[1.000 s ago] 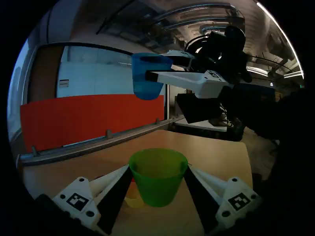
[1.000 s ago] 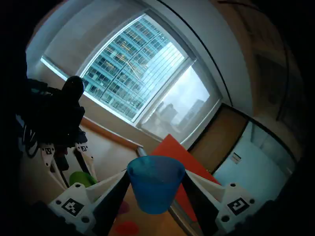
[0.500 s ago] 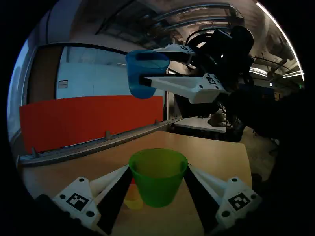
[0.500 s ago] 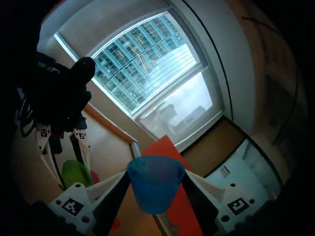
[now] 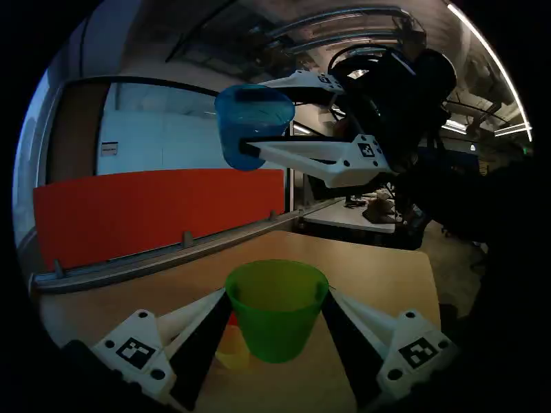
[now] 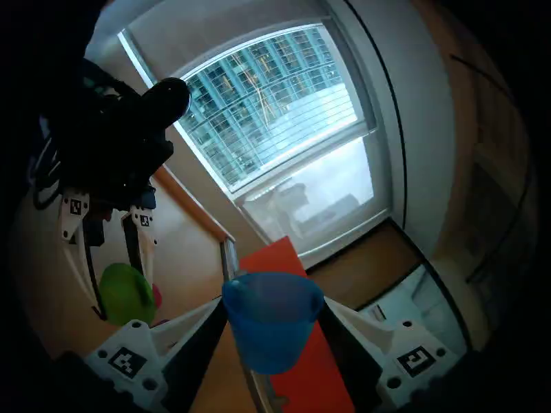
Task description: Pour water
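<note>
Left gripper view: the left gripper (image 5: 275, 297) has both fingers clamped on the sides of an upright translucent green plastic cup (image 5: 277, 320), held over a pale wooden table (image 5: 375, 268). Higher up and well apart from it, the right gripper (image 5: 253, 113) grasps a translucent blue plastic cup (image 5: 249, 127) whose mouth tips toward the camera. Right gripper view: the right gripper's jaws press on both sides of the blue cup in front of a large gridded window (image 6: 275, 117), and at lower left the left gripper carries the green cup above the table.
</note>
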### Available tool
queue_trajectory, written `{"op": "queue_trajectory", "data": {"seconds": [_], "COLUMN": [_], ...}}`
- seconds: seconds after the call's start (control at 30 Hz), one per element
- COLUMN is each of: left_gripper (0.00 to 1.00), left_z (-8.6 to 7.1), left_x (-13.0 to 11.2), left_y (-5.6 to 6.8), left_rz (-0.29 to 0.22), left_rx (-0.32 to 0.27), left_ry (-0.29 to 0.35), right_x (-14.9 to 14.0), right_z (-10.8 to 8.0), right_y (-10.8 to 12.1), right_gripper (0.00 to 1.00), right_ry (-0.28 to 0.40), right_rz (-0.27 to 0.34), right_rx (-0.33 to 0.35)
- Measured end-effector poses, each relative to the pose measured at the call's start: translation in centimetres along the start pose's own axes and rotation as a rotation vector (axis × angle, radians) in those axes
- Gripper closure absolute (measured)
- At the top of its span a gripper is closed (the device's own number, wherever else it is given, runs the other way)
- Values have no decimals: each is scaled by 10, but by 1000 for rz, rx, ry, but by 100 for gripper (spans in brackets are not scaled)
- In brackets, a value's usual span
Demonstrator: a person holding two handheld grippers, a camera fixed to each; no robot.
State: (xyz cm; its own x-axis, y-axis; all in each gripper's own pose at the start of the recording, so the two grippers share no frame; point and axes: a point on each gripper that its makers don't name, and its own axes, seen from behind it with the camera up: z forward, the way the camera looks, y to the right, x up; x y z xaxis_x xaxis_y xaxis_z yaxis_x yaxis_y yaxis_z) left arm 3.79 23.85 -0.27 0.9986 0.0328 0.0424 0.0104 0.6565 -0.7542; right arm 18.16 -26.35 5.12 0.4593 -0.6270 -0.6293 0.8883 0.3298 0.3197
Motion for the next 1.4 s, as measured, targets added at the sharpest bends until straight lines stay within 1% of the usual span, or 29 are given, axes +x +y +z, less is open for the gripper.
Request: {"op": "queue_trajectory", "data": {"seconds": [0.27,0.37,0.7,1.4], "left_gripper": [13,13,14,14], "left_z": [0,-1,-1,0], "left_x": [1,1,0,0], "left_y": [0,0,-3,-3], "left_rz": [1,0,-1,-1], "left_rx": [-1,-1,2,1], "left_ry": [1,1,1,5], "right_x": [1,2,4,5], "right_z": [0,0,2,3], "right_y": [3,5,12,24], "right_gripper": [9,10,10,10], "right_ry": [-5,-5,-8,-14], "right_rz": [-72,-88,-129,-212], "right_rx": [-6,-10,-25,-44]}}
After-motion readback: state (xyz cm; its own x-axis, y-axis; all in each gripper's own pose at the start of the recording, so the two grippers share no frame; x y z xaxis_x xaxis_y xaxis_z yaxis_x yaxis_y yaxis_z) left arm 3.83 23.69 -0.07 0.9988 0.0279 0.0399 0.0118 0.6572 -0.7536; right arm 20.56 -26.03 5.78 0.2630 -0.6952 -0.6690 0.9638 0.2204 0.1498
